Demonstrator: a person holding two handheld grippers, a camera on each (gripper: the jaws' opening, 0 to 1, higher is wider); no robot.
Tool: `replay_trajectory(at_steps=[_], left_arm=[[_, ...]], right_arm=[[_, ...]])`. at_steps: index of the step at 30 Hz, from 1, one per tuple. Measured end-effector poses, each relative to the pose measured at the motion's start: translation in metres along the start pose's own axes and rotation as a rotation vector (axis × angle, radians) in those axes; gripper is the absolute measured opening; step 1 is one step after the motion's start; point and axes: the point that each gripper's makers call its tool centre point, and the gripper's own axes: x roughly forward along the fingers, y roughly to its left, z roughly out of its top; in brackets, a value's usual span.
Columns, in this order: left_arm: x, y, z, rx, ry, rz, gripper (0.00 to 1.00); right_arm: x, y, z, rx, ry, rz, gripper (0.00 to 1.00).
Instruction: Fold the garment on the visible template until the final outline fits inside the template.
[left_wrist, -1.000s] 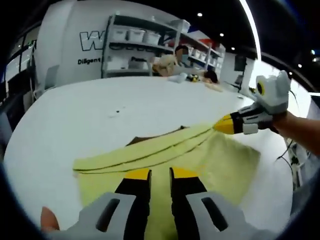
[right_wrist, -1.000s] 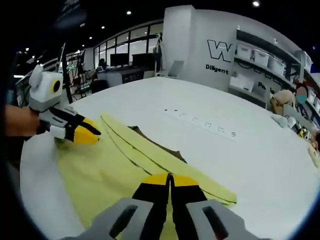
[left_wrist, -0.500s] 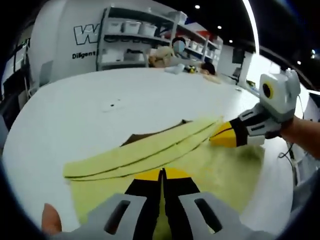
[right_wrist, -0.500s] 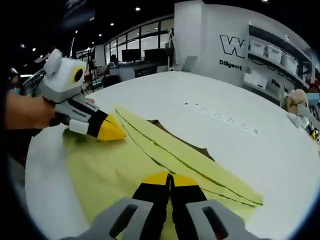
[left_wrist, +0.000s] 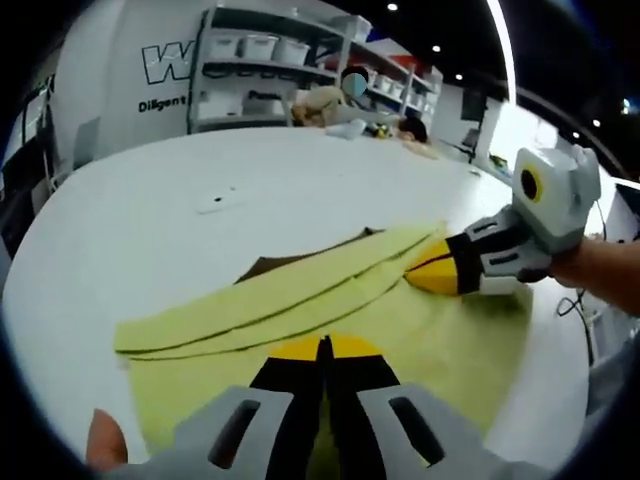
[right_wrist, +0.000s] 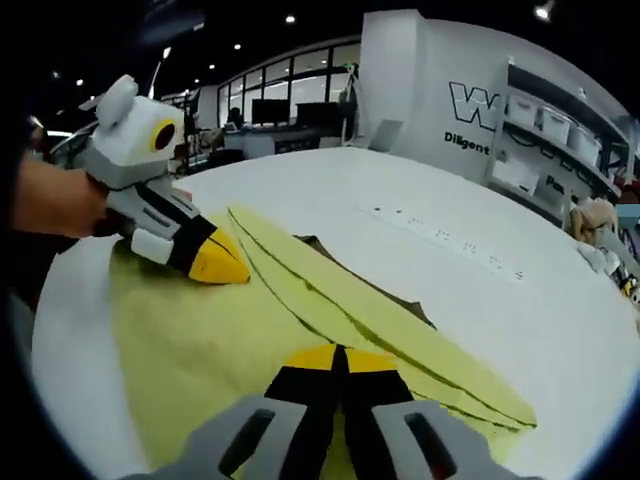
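**Yellow garment half-folded on white surface, both claws pinching the cloth**

Your left claw (left_wrist: 322, 352) sits with its jaws pressed together on the near edge of the yellow garment (left_wrist: 400, 340), which lies spread on the white surface (left_wrist: 180, 230). Your right claw (right_wrist: 338, 356) is likewise closed on the cloth's near edge in the right gripper view. A long folded band (right_wrist: 370, 315) of the garment runs across the far side, and a dark brown template (right_wrist: 330, 252) peeks out from beneath it. On the far shelves (left_wrist: 270, 70) stand pale storage bins (left_wrist: 245, 45); what is inside them cannot be made out. The wall behind carries a large "W" (right_wrist: 470, 105) and smaller lettering beginning "Diligen"; the rest is cut off. A white strip with dark dots (right_wrist: 445, 243) lies on the surface beyond the garment.
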Motion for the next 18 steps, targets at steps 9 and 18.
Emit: replay_trajectory(at_steps=[9,18], left_arm=[[0.005,0.011,0.007,0.047,-0.015,0.023,0.0],[0.015,0.034,0.027,0.059,-0.039,0.071,0.0]], right_arm=[[0.009,-0.021,0.017,-0.021,-0.022,-0.041,0.0],[0.01,-0.043,0.029,-0.028,-0.028,-0.07,0.0]])
